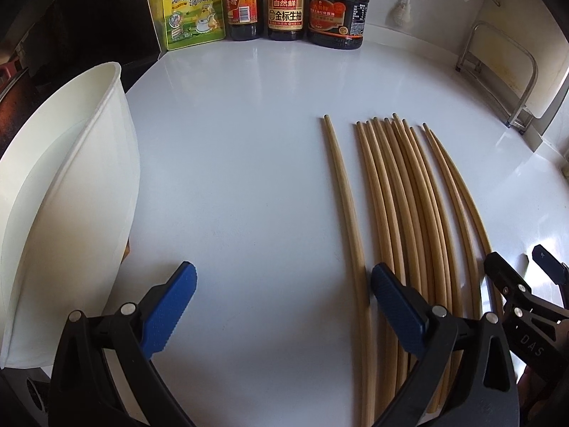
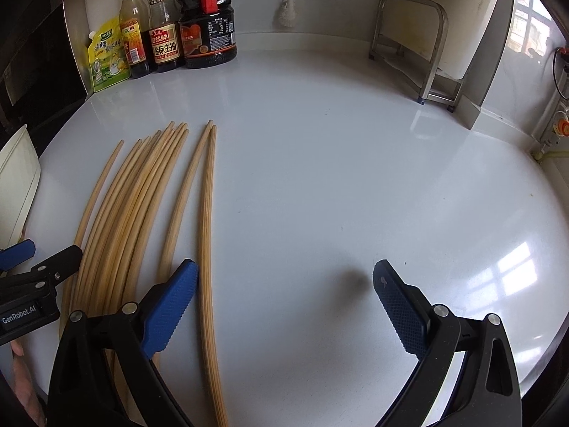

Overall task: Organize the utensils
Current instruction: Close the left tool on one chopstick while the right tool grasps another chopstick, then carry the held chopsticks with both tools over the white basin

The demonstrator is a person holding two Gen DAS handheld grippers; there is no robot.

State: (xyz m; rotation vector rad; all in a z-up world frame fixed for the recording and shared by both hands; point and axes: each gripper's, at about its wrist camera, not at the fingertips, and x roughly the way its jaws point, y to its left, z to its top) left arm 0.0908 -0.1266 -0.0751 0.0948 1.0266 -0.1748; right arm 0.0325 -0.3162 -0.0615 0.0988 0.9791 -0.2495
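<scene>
Standing at the counter's [image 1: 249,142] left edge, the white container [image 1: 71,185] looked light enough to tip if a load hit its rim. The left gripper [image 1: 284,291] hovered spread wide and empty, its right finger over the chopsticks' [image 1: 402,195] near ends; one stick [image 1: 341,185] lay apart to the left, the rest fanned toward the counter's middle. The right gripper [image 2: 284,284] was also gaping and empty, just right of the outermost pair [image 2: 208,213]. Round sticks would probably roll or scissor out of a loose pinch.
</scene>
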